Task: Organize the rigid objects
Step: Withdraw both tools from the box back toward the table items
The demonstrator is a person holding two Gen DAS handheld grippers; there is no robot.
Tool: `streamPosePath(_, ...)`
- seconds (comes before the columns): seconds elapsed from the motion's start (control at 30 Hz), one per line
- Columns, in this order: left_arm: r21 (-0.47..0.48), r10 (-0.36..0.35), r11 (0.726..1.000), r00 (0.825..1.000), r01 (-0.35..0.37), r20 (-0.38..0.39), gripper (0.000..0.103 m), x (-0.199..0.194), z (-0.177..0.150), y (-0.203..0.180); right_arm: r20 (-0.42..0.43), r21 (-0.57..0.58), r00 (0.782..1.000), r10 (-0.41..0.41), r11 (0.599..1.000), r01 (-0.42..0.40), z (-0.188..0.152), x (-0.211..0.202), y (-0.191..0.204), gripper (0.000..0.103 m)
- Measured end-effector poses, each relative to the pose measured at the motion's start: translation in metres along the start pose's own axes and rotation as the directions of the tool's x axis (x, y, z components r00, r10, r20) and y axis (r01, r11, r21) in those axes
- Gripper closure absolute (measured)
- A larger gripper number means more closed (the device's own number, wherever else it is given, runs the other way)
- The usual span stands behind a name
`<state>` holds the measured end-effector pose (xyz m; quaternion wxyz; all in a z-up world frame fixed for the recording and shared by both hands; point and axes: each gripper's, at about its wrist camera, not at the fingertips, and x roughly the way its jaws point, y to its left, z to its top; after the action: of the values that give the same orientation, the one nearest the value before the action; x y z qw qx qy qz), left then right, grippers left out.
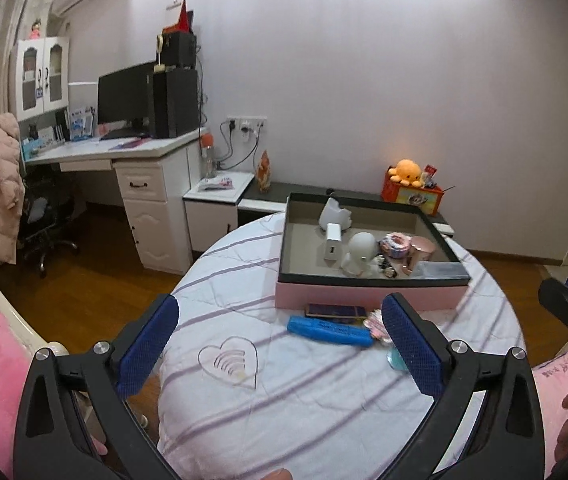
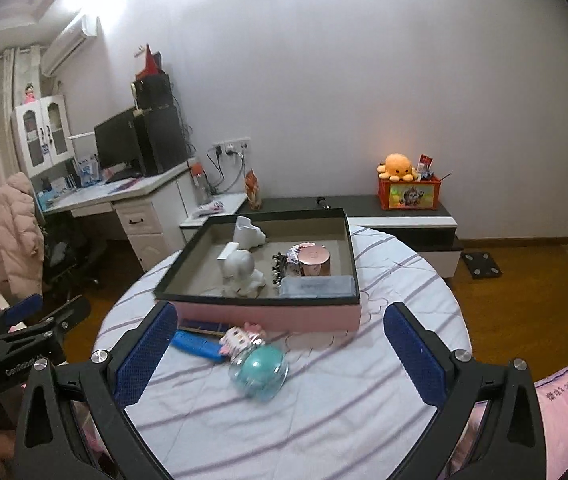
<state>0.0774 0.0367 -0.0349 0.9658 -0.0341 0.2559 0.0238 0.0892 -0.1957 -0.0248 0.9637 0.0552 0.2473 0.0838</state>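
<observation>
From where I sit, the clear heart-shaped dish (image 1: pixel 230 364) at about 7 o'clock on the round counter (image 1: pixel 323 420) worries me first: it is nearly invisible against the striped cover, so I could misjudge its edge, and a flat acrylic piece like that would likely skate away from a pad instead of lifting. Just right of it, toward 12 o'clock, the blue case (image 1: pixel 329 330) lies flat and touching or nearly touching a dark flat booklet (image 1: pixel 335 311) tucked against the pink box (image 1: pixel 363 294); reaching for one could drag the other or shove it under the box wall. Further right, the small pink-and-white trinket (image 2: pixel 242 338) leans against a clear globe with a teal ball inside (image 2: pixel 260 370), and that globe is my biggest concern: it looks round and smooth, so a glancing touch could send it rolling toward the counter's edge. The box interior is already crowded with a white figurine (image 2: pixel 242 272), a rose-gold tin (image 2: pixel 313 262) and a grey case (image 2: pixel 317 286), so a careless drop there could topple something. As for the tongs, the left tongs (image 1: pixel 280 344) stand spread as wide as they go, with nothing between the blue pads and touching nothing; the right tongs (image 2: pixel 282 356) are likewise fully spread, framing the globe in view but hovering clear of it, gripping nothing.
</observation>
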Motion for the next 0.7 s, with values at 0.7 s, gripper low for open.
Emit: streamPosePath(0.7,0.029,-0.032,0.999,0.998,0.031,0.046,0.0,-0.059,-0.015,-0.01,0.045,-0.1,0.999,0.0,0.995,0.005,-0.027,-0.058,0.029,0.0)
